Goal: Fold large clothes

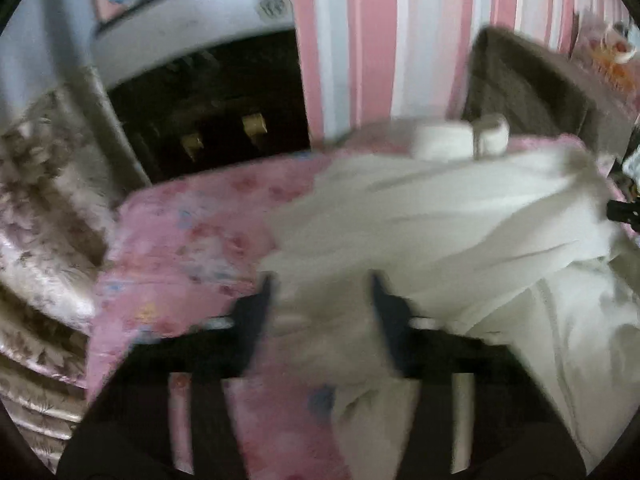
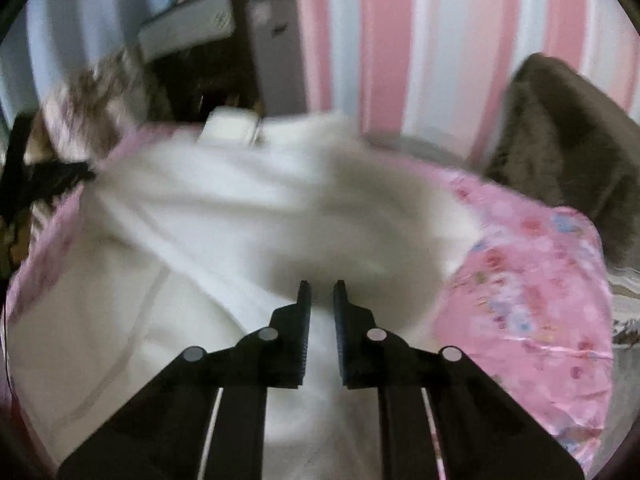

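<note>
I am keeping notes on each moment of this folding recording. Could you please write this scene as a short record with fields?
garment: white garment, crumpled, partly spread
surface: pink floral sheet under the garment
far edge: white cuff-like roll on the garment
left gripper: white cloth bunched between its fingers; frame blurred, grip unclear
right gripper: above the garment, narrow gap between fingers, nothing seen in it
background: pink and white striped wall, brown cushion
fold state: not yet folded flat
</note>
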Tool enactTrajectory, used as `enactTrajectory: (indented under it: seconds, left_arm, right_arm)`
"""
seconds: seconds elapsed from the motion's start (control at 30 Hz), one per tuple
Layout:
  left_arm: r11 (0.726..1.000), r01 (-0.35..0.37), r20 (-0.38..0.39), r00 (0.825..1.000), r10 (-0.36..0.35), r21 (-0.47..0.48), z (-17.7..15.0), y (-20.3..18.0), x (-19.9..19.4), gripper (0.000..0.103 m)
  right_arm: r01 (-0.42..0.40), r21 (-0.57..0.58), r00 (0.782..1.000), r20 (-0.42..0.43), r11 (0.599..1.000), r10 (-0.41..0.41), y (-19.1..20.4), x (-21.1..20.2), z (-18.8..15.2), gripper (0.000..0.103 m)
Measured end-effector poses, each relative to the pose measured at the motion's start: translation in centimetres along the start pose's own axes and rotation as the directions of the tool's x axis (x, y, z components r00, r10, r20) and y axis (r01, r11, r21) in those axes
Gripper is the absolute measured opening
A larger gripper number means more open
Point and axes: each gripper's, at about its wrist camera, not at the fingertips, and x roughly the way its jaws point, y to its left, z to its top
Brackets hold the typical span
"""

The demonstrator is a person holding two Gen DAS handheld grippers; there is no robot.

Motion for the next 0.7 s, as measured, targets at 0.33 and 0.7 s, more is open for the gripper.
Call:
enactTrajectory:
  seconds: [0.33, 0.7]
  left_arm:
    - [0.991, -0.01, -0.055, 0.998, 0.018, 0.134, -4.0, -4.7, 1.5, 0.0]
    - [0.999, -0.04, 0.065, 0.997, 0.039, 0.014, 0.9, -0.6, -1.9, 0.076]
  right_arm:
    - [0.162, -0.016, 0.976, -0.144, 0.987, -0.163, -4.7, 1.8, -4.9, 0.003]
    - [0.011, 0.138, 0.998, 0.058, 0.99, -0.019, -5.2, -1.6, 5.0, 0.016]
